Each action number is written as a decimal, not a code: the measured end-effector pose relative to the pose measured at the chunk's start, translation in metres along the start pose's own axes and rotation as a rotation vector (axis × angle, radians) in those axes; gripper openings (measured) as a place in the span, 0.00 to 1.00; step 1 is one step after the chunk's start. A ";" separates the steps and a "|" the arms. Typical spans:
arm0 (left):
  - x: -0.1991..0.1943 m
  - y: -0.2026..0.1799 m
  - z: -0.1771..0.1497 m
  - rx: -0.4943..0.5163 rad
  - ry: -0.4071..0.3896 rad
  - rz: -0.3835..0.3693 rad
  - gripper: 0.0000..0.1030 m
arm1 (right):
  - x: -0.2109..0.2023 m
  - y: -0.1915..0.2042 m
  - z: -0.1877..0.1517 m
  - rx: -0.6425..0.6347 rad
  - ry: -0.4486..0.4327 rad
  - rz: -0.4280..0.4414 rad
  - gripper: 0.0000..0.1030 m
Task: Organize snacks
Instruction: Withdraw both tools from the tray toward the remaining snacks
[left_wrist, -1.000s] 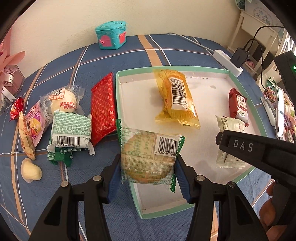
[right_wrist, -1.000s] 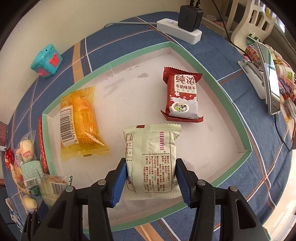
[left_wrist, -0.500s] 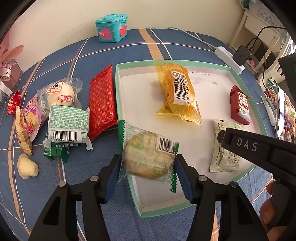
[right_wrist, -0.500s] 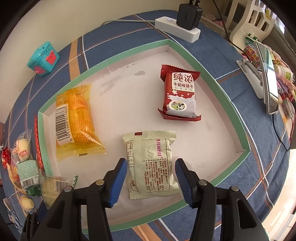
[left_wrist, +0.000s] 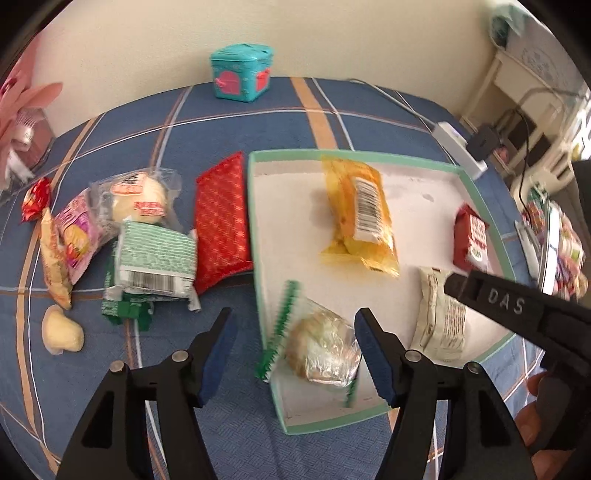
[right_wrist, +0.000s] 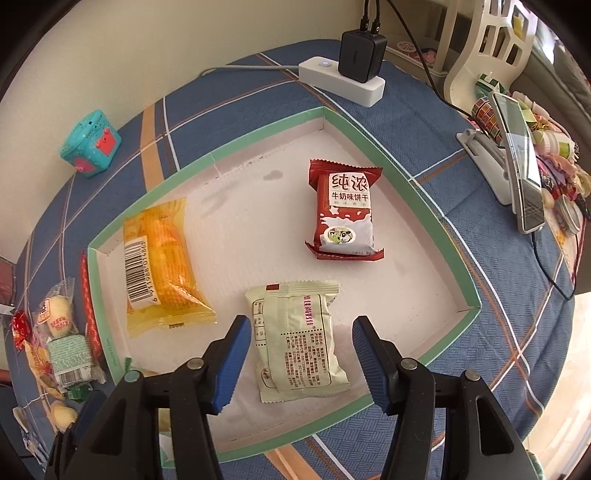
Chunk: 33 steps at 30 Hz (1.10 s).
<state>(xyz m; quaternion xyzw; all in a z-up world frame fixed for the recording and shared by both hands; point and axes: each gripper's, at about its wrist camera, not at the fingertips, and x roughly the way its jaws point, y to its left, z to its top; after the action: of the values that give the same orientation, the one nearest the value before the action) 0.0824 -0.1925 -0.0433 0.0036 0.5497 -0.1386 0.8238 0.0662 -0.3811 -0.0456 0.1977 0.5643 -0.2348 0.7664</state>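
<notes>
Both tongs stand apart over the green-rimmed tray (right_wrist: 458, 236) – the left tongs (left_wrist: 291, 350) widening off the clear-wrapped biscuit (left_wrist: 325, 349), the right tongs (right_wrist: 301, 360) clear of the pale-green packet (right_wrist: 299, 343) – so each snack rests inside.

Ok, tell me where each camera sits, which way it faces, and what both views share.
Left wrist: on the left gripper, looking steeply down at the tray's near left corner and the clear-wrapped cookie, its fingers opening clear of it; the right gripper's body and a hand show at right.
Right wrist: on the right gripper, looking down into the tray at the pale green packet, which lies free; only its own fingers show.
Shared: tray, yellow packet, red biscuit packet, teal box.
</notes>
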 end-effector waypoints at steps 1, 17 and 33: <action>-0.002 0.005 0.001 -0.021 -0.003 0.002 0.65 | 0.002 -0.001 -0.002 0.001 0.000 0.002 0.59; -0.023 0.104 0.000 -0.400 -0.045 0.221 0.65 | -0.008 0.033 -0.019 -0.148 -0.021 0.008 0.59; -0.018 0.108 -0.006 -0.412 -0.044 0.294 0.94 | -0.005 0.047 -0.026 -0.231 -0.032 0.025 0.97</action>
<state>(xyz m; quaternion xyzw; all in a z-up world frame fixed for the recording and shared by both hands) 0.0959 -0.0841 -0.0450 -0.0874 0.5418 0.0976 0.8302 0.0720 -0.3276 -0.0460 0.1112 0.5727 -0.1617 0.7959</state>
